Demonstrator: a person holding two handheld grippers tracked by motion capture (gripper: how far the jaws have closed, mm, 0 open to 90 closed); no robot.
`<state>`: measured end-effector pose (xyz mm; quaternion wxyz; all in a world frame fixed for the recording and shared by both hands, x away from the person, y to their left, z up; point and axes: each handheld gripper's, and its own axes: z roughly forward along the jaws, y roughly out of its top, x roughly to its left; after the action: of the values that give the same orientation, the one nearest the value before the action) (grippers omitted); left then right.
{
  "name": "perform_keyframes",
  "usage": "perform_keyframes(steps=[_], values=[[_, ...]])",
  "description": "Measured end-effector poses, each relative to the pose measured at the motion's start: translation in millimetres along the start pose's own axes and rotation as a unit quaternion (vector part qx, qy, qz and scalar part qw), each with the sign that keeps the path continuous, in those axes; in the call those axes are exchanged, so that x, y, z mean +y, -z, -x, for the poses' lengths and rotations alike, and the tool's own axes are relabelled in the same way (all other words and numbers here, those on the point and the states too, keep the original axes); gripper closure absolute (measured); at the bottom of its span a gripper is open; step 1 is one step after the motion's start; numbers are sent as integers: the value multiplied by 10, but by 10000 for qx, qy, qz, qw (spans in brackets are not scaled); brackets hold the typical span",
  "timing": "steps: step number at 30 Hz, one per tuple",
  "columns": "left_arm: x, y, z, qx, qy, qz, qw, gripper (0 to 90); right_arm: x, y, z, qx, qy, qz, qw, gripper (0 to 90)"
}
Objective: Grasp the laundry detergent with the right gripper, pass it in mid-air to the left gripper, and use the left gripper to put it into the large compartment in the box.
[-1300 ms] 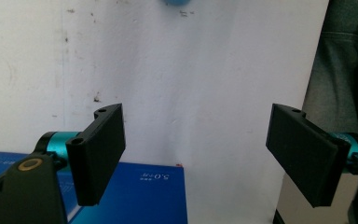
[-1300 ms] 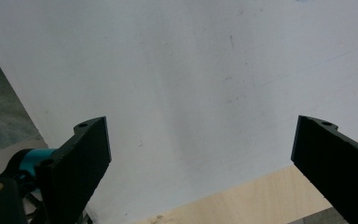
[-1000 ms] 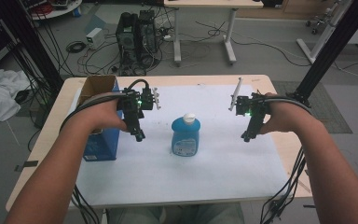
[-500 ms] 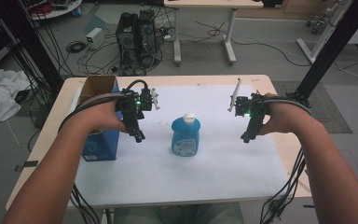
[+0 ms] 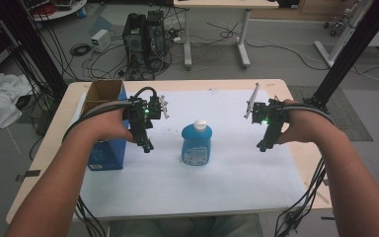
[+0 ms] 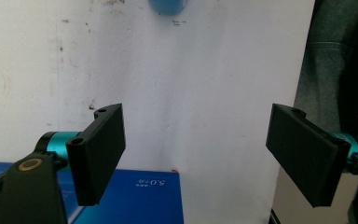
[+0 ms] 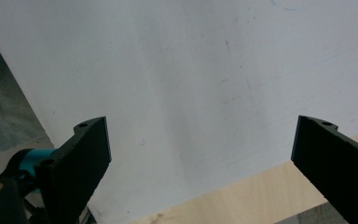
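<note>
A blue bottle (image 5: 196, 144) with a white cap stands upright in the middle of the white mat (image 5: 217, 173). My left gripper (image 5: 147, 144) hovers just left of it, pointing down, jaws open and nothing between them. In the left gripper view the open left gripper (image 6: 196, 126) frames bare mat, with the bottle's base (image 6: 167, 5) at the top edge. My right gripper (image 5: 262, 145) hangs well to the right of the bottle, also pointing down. The right gripper view has the right gripper (image 7: 200, 135) wide open over bare mat.
A blue box (image 5: 106, 148) with an open cardboard top stands at the mat's left edge, under my left hand; its top (image 6: 130, 196) lies below the left jaws. The wooden table edge (image 7: 242, 196) runs beside the mat. Cables, a computer tower and another table stand on the floor beyond.
</note>
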<state>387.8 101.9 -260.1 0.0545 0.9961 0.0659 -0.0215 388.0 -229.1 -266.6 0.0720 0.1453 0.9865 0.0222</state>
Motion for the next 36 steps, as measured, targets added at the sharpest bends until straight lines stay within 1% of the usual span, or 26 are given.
perform_keyframes(steps=[1,2,3,4,8,9,10,11,12,13,14,16,18,19,20,22,25,28,29,35,36], values=[[-3,1,0,-5,-9,-45,10000,198,-4,4,-3,16,21,52,10000,37],[-14,-4,2,-23,18,-34,10000,197,1,11,-20,39,-49,58,10000,37],[-22,-1,6,-18,24,-69,10000,197,-9,4,-13,63,13,189,9998,37],[-30,-3,9,-28,35,-49,10000,197,-10,2,-13,63,40,239,9997,37],[-38,8,21,10,46,-60,10000,197,-8,-17,-35,42,16,267,9996,37],[-37,6,28,-6,51,-37,10000,197,-8,-21,-36,44,50,293,9995,37],[-32,9,35,17,37,-46,10000,197,-10,-30,-47,45,20,342,9994,37],[-27,11,42,0,25,-67,10000,197,-8,-31,-46,25,72,349,9994,37],[-24,10,48,20,11,-44,10000,197,-7,-40,-54,28,59,385,9992,37],[-20,15,51,11,5,-61,10000,197,-14,-65,-70,73,-7,508,9987,37],[-18,16,60,34,1,-37,10000,197,-7,-53,-65,33,63,393,9992,37],[-12,23,71,30,-7,-37,10000,197,-9,-74,-74,62,49,488,9988,37],[-11,23,75,27,-11,-33,10000,197,-6,-68,-81,59,47,522,9986,37],[-11,25,83,28,-23,-27,10000,197,-5,-72,-81,63,58,619,9980,37],[-10,28,84,29,-22,-30,10000,197,-1,-53,-81,57,57,554,9984,37],[-9,31,90,34,-32,-25,10000,197,-1,-43,-79,60,55,630,9980,37],[-3,33,94,43,-32,-14,10000,197,-8,-38,-70,64,94,674,9977,36],[4,32,96,53,-32,-24,10000,198,-10,-40,-67,61,80,682,9976,37],[5,30,95,52,-44,-22,10000,197,-9,-42,-70,60,52,704,9975,37],[-1,9,94,38,-33,-23,10000,197,-19,-67,-66,131,56,896,9959,36],[-5,2,95,43,-33,-2,10000,197,-26,-70,-66,180,2,961,9952,36]])
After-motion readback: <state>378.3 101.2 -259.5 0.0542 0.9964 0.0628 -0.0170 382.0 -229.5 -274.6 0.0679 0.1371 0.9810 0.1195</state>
